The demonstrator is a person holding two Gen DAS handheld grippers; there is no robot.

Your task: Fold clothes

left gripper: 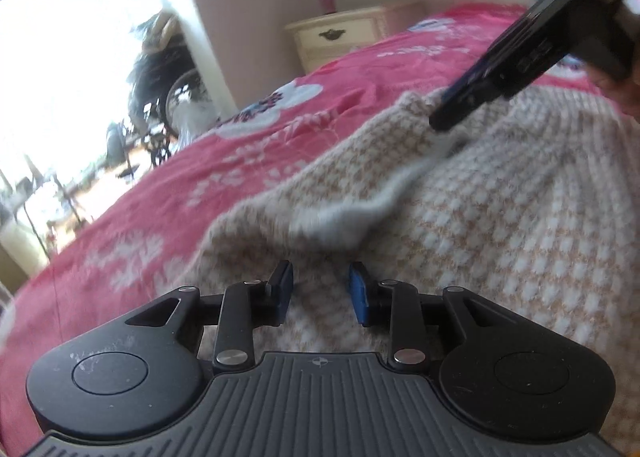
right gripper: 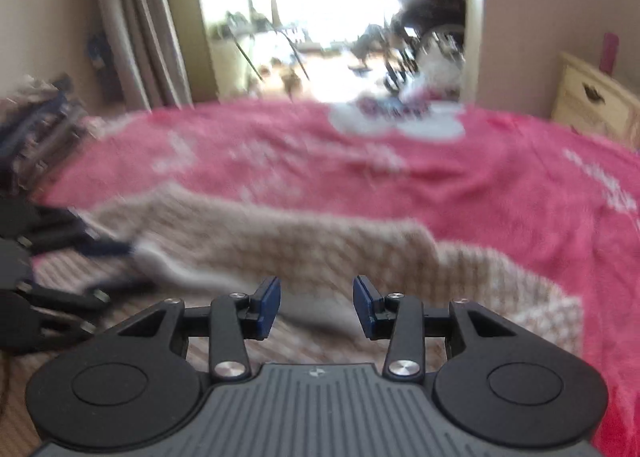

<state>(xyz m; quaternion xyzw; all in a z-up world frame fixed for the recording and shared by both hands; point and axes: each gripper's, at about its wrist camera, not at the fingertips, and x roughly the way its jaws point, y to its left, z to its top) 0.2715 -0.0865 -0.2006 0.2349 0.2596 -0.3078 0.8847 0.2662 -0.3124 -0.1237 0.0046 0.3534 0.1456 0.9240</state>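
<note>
Left wrist view: beige knit sweater [left gripper: 460,217] is spread on the pink bedspread [left gripper: 168,185]. Left gripper [left gripper: 320,293] is held apart, empty, just short of the white hem fold [left gripper: 352,213]. Right gripper [right gripper: 316,305] likewise apart, empty.

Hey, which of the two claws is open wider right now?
The right claw, over the beige knit sweater: its blue pads stand visibly farther apart than those of the left claw. Neither has cloth between them.

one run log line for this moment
sweater: partly folded on pink bedspread | left gripper: open, empty | right gripper: open, empty
</note>
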